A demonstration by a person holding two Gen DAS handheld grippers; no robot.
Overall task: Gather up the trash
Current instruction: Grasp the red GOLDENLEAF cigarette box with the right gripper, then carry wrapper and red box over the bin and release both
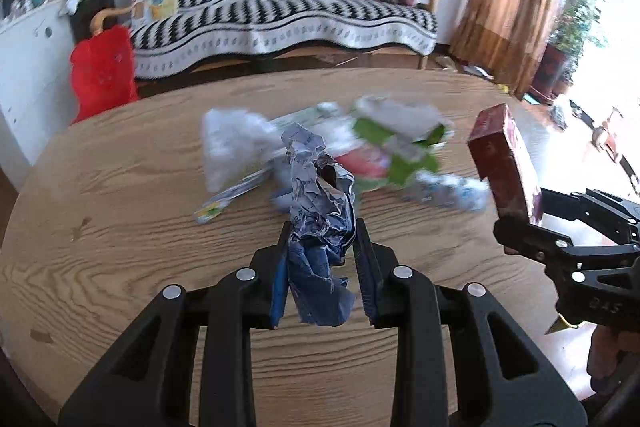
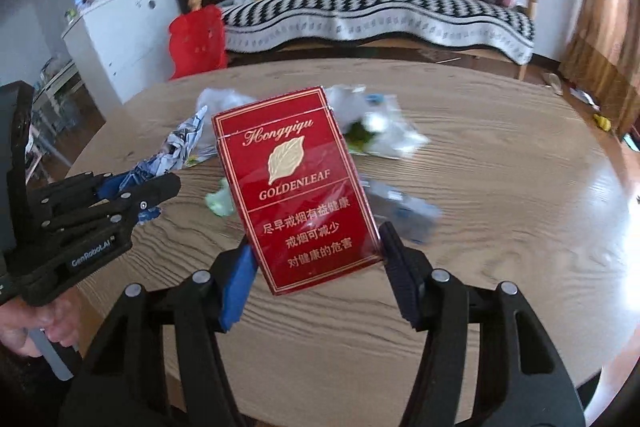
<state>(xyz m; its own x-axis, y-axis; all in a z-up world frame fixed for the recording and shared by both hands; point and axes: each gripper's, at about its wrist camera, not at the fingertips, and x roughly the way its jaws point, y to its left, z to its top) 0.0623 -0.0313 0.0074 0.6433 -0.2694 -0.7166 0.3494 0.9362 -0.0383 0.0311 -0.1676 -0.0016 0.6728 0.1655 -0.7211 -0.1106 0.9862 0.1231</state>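
Right now the left gripper (image 1: 322, 227) has its two pads pinched narrow on a crumpled blue-and-white paper wad (image 1: 320, 203), lifted clear of the round wooden table (image 1: 120, 187). Beside it, the right gripper (image 2: 316, 247) grips a red cigarette pack (image 2: 296, 187) by its lower edges, jaws fairly wide, the pack tilted above the tabletop. Behind both, the remaining litter (image 1: 384, 147) lies heaped mid-table: white tissue, green-and-white wrappers, blurred. Farther back stands a striped sofa (image 1: 280, 7).
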